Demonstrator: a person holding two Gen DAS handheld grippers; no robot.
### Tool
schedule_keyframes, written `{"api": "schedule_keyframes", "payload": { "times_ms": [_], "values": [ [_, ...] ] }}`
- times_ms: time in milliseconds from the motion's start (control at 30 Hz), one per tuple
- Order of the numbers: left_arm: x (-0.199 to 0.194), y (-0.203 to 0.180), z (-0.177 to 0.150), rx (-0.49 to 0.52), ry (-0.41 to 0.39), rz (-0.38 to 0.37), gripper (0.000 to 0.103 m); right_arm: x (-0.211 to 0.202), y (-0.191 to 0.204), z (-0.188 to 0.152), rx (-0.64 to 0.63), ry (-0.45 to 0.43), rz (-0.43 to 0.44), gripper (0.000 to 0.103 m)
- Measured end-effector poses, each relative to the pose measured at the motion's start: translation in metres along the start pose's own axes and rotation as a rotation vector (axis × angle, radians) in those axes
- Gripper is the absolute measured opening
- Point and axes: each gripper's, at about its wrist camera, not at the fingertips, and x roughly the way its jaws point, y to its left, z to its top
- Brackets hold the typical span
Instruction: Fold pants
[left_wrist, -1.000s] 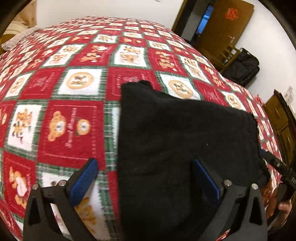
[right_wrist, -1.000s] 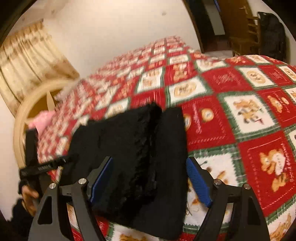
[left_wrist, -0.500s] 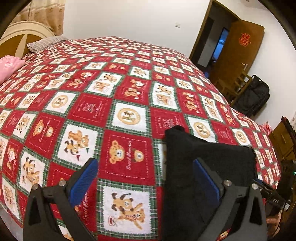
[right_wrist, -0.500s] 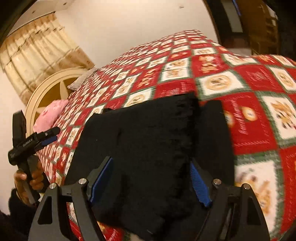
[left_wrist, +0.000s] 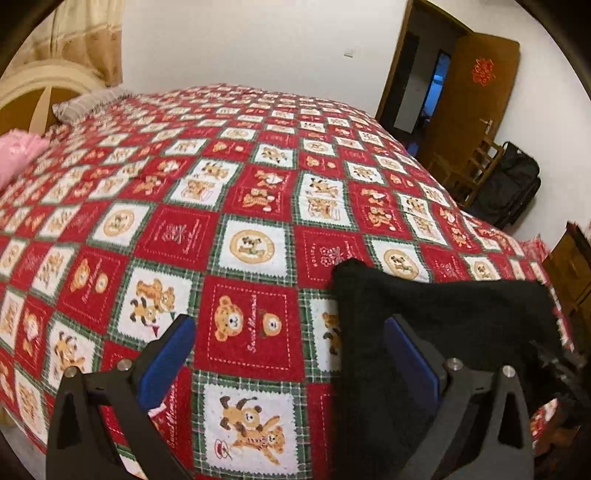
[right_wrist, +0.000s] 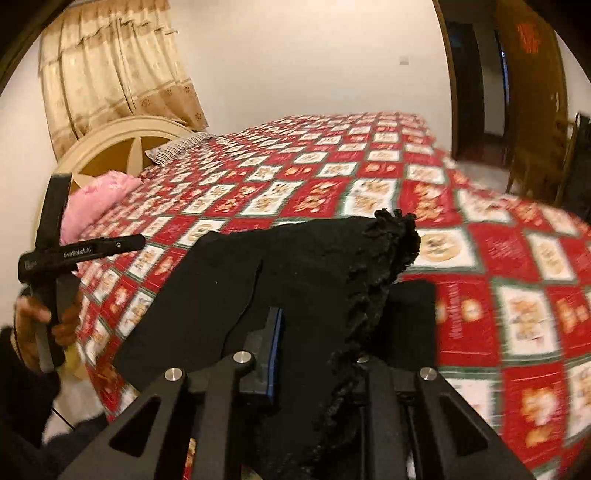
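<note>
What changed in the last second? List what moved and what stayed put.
The right tongs, open a second ago, have shut on the black pants and lifted their ruffled edge. The left tongs drew back to the left, so only part of the pants shows beside them. They stay open and empty, and the pants still lie on the red checked blanket.

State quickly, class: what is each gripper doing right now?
Left gripper: open, holding nothing, above the red teddy-bear patchwork bedspread.
Right gripper: closed on the black frilled fabric pants.
</note>
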Motion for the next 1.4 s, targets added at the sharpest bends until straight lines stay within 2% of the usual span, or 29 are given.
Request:
{"api": "schedule_keyframes", "payload": {
  "times_ms": [100, 167, 267, 333, 433, 500, 567, 600, 667, 700, 867, 967, 1000, 1033, 1067, 1100, 1200, 1267, 1300, 1367, 1400],
  "values": [
    [0.004, -0.009, -0.001, 0.04, -0.008, 0.03, 0.103, 0.008, -0.029, -0.012, 0.065, 0.066, -0.046, 0.02],
    [0.009, -0.015, -0.003, 0.057, 0.001, 0.037, 0.103, 0.026, -0.051, -0.029, 0.124, 0.125, -0.043, 0.021],
    [0.017, -0.027, -0.006, 0.084, 0.016, 0.054, 0.103, 0.028, -0.056, -0.031, 0.134, 0.105, -0.02, 0.023],
    [0.021, -0.038, -0.003, 0.103, 0.015, 0.08, 0.103, 0.027, -0.054, -0.029, 0.108, 0.101, -0.019, 0.028],
    [0.027, -0.053, 0.004, 0.106, -0.018, 0.07, 0.103, 0.026, -0.057, -0.03, 0.125, 0.095, 0.012, 0.033],
    [0.039, -0.062, 0.008, 0.12, -0.025, 0.122, 0.103, 0.018, -0.065, -0.027, 0.172, 0.086, 0.039, 0.036],
    [0.054, -0.065, 0.01, 0.123, 0.025, 0.172, 0.103, 0.006, -0.066, -0.022, 0.205, 0.046, 0.023, 0.036],
    [0.059, -0.062, 0.01, 0.103, 0.055, 0.17, 0.102, -0.008, -0.067, -0.018, 0.202, -0.002, -0.011, 0.036],
    [0.055, -0.054, 0.009, 0.051, 0.054, 0.127, 0.102, -0.026, -0.058, -0.01, 0.143, -0.066, -0.069, 0.036],
    [0.052, -0.053, 0.009, 0.038, 0.048, 0.126, 0.102, -0.031, -0.05, -0.007, 0.106, -0.083, -0.063, 0.036],
    [0.051, -0.065, 0.004, 0.067, 0.034, 0.143, 0.102, -0.015, -0.007, -0.011, -0.022, 0.023, 0.116, 0.036],
    [0.063, -0.067, -0.001, 0.066, 0.055, 0.161, 0.102, 0.003, -0.007, -0.031, -0.032, 0.095, 0.079, 0.036],
    [0.068, -0.065, -0.003, 0.051, 0.06, 0.159, 0.103, 0.009, -0.016, -0.039, -0.011, 0.12, 0.053, 0.031],
    [0.071, -0.064, -0.005, 0.041, 0.064, 0.158, 0.103, 0.013, -0.028, -0.046, 0.018, 0.128, 0.052, 0.014],
    [0.076, -0.061, -0.008, 0.031, 0.07, 0.154, 0.103, 0.012, -0.035, -0.048, 0.032, 0.116, 0.051, 0.004],
    [0.079, -0.061, -0.011, 0.033, 0.069, 0.151, 0.103, 0.012, -0.045, -0.05, 0.057, 0.107, 0.047, 0.0],
    [0.088, -0.058, -0.016, 0.043, 0.088, 0.129, 0.103, 0.014, -0.059, -0.044, 0.164, 0.127, 0.105, 0.0],
    [0.081, -0.055, -0.013, 0.028, 0.095, 0.107, 0.103, 0.005, -0.055, -0.037, 0.176, 0.1, 0.124, 0.004],
    [0.074, -0.053, -0.01, 0.02, 0.097, 0.09, 0.103, -0.005, -0.055, -0.031, 0.201, 0.055, 0.138, 0.005],
    [0.058, -0.051, -0.006, 0.009, 0.092, 0.057, 0.103, -0.015, -0.058, -0.023, 0.239, 0.005, 0.122, 0.024],
    [0.047, -0.051, -0.005, 0.009, 0.08, 0.025, 0.103, -0.021, -0.061, -0.018, 0.254, -0.03, 0.101, 0.054]
  ]
}}
